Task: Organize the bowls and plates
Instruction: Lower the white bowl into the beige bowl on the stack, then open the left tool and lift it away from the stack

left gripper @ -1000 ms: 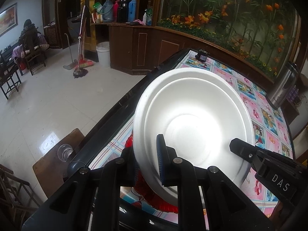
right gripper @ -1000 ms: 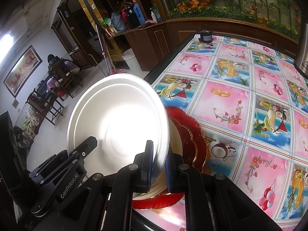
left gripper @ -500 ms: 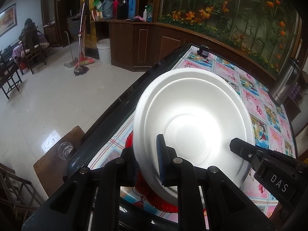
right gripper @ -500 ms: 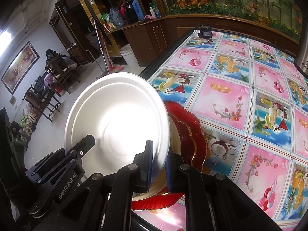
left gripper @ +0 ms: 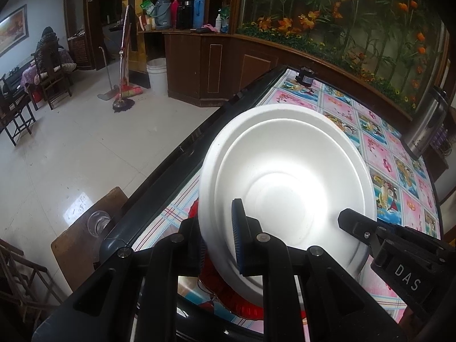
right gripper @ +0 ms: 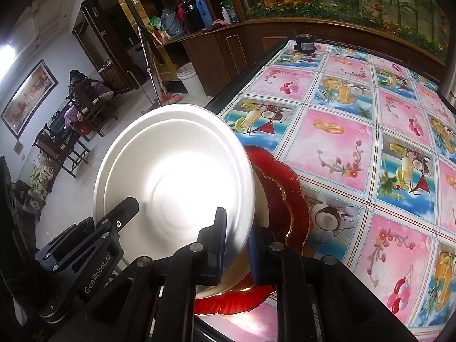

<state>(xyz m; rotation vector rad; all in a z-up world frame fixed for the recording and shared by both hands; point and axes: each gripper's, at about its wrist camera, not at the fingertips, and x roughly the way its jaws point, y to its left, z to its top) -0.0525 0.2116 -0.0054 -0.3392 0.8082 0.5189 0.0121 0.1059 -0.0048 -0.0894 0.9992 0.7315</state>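
A white foam plate (left gripper: pixel 287 179) is held tilted between both grippers above the table's near corner. My left gripper (left gripper: pixel 219 242) is shut on its left rim. My right gripper (right gripper: pixel 236 242) is shut on its right rim; the plate fills the left of the right wrist view (right gripper: pixel 176 182). Below it lies a red scalloped plate (right gripper: pixel 287 199) with a gold rim, and a cream dish (right gripper: pixel 260 208) sits on it, mostly hidden. The red plate's edge shows in the left wrist view (left gripper: pixel 225 293).
The table (right gripper: pixel 342 142) has a pink and blue fruit-print cloth and a dark edge (left gripper: pixel 182 154). A small dark jar (right gripper: pixel 304 44) stands at the far end, a steel flask (left gripper: pixel 424 125) at the right. A wooden stool with a glass (left gripper: pixel 97 222) stands below the table's left edge.
The view has shifted slightly. Both grippers keep the same hold on the white plate; the plate and the red plate beneath have not visibly moved relative to them.
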